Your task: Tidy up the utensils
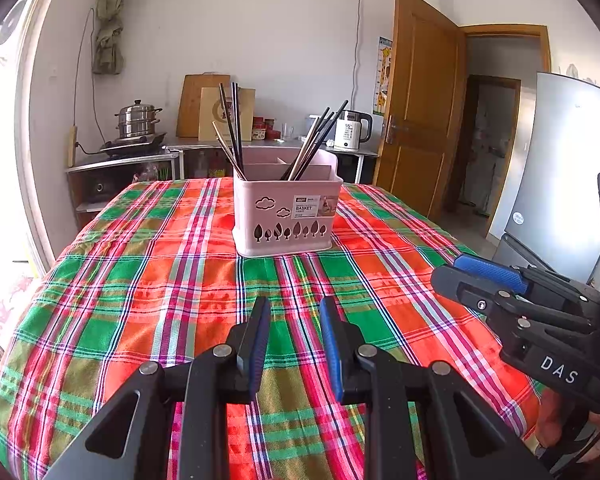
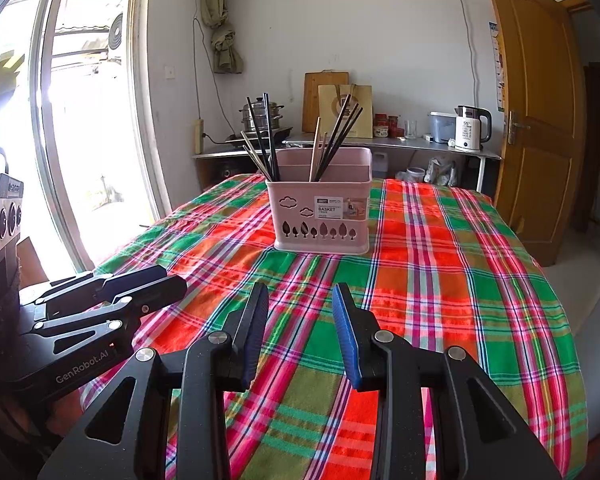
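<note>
A pink utensil basket (image 1: 286, 216) stands on the plaid tablecloth (image 1: 180, 280), far middle of the table; it also shows in the right wrist view (image 2: 322, 216). Dark and pale chopsticks (image 1: 232, 128) lean in its left compartment, and more chopsticks (image 1: 314, 144) lean in the middle one. My left gripper (image 1: 294, 308) is open and empty, low over the cloth well short of the basket. My right gripper (image 2: 300, 294) is open and empty, beside it on the right. Each gripper shows in the other's view, the right one (image 1: 456, 270) and the left one (image 2: 172, 280).
Behind the table a metal counter (image 2: 380, 146) holds a steamer pot (image 1: 138, 120), cutting boards, jars and a white kettle (image 1: 352, 130). A wooden door (image 1: 420, 100) and a fridge (image 1: 560, 168) stand on the right. A window (image 2: 80, 100) is on the left.
</note>
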`<state>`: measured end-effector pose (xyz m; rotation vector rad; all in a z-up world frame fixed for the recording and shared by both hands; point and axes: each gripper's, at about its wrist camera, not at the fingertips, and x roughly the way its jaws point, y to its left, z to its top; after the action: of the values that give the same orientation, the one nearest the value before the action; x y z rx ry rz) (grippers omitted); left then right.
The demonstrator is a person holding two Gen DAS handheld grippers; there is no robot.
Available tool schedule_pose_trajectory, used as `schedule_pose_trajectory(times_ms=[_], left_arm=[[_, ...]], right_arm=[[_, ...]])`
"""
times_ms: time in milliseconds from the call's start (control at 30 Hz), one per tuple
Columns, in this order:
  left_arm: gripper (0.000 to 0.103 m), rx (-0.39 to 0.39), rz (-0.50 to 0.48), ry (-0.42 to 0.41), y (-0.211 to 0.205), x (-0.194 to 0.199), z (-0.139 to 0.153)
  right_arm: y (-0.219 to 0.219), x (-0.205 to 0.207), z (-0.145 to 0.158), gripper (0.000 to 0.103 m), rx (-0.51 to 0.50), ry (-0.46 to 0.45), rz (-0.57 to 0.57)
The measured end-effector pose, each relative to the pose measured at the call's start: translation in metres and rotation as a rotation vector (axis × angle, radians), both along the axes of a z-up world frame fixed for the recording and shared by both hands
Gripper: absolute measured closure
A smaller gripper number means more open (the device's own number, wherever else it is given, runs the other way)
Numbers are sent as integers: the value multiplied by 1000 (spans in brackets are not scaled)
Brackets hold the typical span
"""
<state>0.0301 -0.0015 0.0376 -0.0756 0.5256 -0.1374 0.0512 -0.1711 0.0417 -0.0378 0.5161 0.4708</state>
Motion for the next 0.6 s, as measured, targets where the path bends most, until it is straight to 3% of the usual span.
schedule_pose_trajectory(times_ms=[600], left_arm=[[78,-14,14,29,1,4,-4]], right_arm=[[1,-1,-2,69,-2,4,2]])
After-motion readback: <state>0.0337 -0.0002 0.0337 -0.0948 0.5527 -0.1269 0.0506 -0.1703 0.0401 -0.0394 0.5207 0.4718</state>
